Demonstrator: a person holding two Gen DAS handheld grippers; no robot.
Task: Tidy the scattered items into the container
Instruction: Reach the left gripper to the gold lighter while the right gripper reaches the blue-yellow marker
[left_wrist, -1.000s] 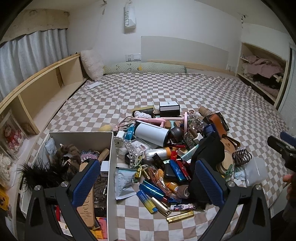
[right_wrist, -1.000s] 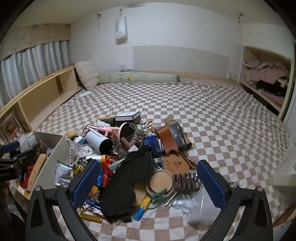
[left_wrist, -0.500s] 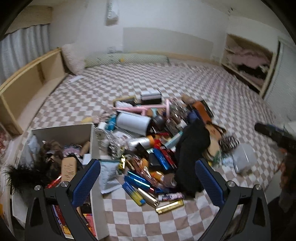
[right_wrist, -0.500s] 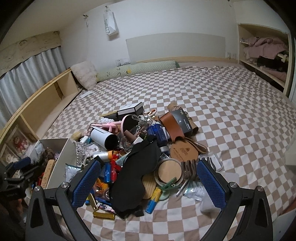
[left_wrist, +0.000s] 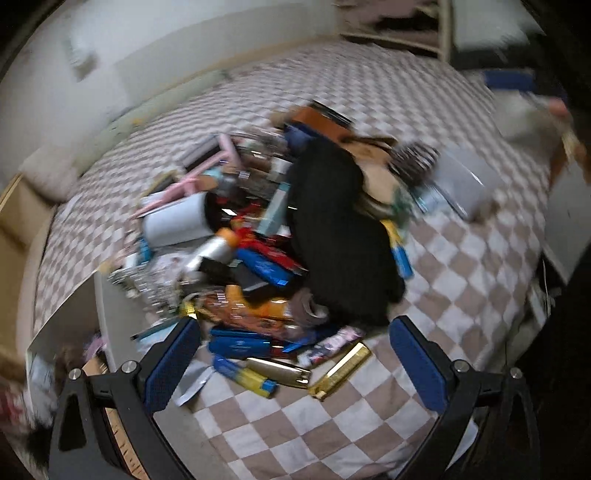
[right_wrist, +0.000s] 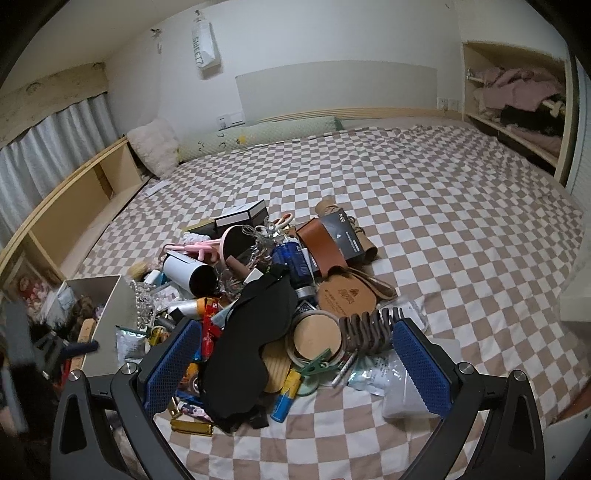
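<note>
Swinging right and tilting since a second ago, the left gripper (left_wrist: 293, 354) now frames the pile on the checkered bed (right_wrist: 424, 229) in heavy blur, jaws apart and empty. Just ahead of it lies a gold bar-shaped case (left_wrist: 341, 369), long axis running diagonally across the jaw gap. The right gripper (right_wrist: 295, 362), jaws also apart, hovers over the black eye mask (right_wrist: 255, 332). Leftward, touching the pile, stands the white container (right_wrist: 110, 314), nearer the left hand.

Cluttered pile (right_wrist: 266, 306) on bed, white box (right_wrist: 110, 317) (part-filled) beside
</note>
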